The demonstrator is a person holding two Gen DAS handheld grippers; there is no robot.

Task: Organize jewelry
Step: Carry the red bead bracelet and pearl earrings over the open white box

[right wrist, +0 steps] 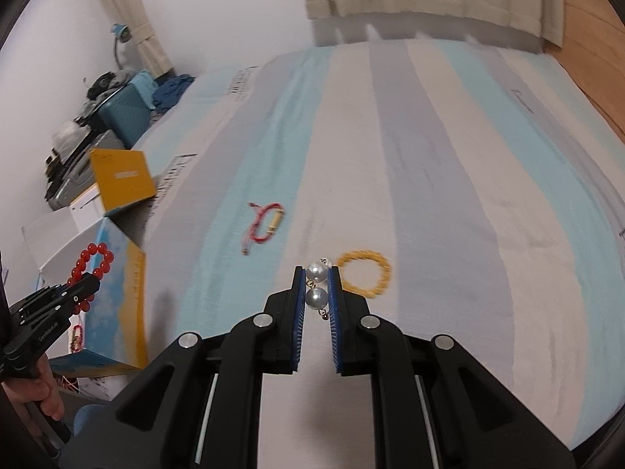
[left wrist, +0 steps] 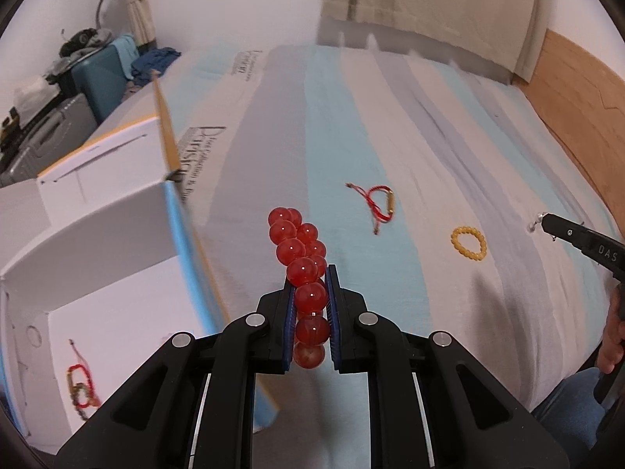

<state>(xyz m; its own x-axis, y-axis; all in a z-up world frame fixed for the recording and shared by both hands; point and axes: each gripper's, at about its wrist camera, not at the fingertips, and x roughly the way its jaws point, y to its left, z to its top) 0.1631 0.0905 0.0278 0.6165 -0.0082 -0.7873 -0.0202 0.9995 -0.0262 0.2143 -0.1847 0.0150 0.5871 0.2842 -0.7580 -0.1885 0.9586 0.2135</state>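
My left gripper (left wrist: 311,273) is shut on a bracelet of big red beads (left wrist: 300,262), lifted above the striped bed; the same red bead bracelet (right wrist: 91,269) and left gripper (right wrist: 84,287) show at the far left of the right wrist view. My right gripper (right wrist: 317,271) is shut on a pair of pearl earrings (right wrist: 317,285); the right gripper (left wrist: 541,222) also shows at the right edge of the left wrist view. On the bedspread lie a red cord bracelet with a gold tube (left wrist: 378,206) (right wrist: 265,222) and a yellow bead bracelet (left wrist: 468,242) (right wrist: 365,277).
An open white box (left wrist: 97,273) with blue and yellow sides (right wrist: 117,293) stands at the bed's left edge; red cord jewelry (left wrist: 80,389) lies inside it. Suitcases and clutter (left wrist: 90,78) fill the far left corner. A wooden floor (left wrist: 578,109) runs along the right. Curtains (left wrist: 429,8) hang behind.
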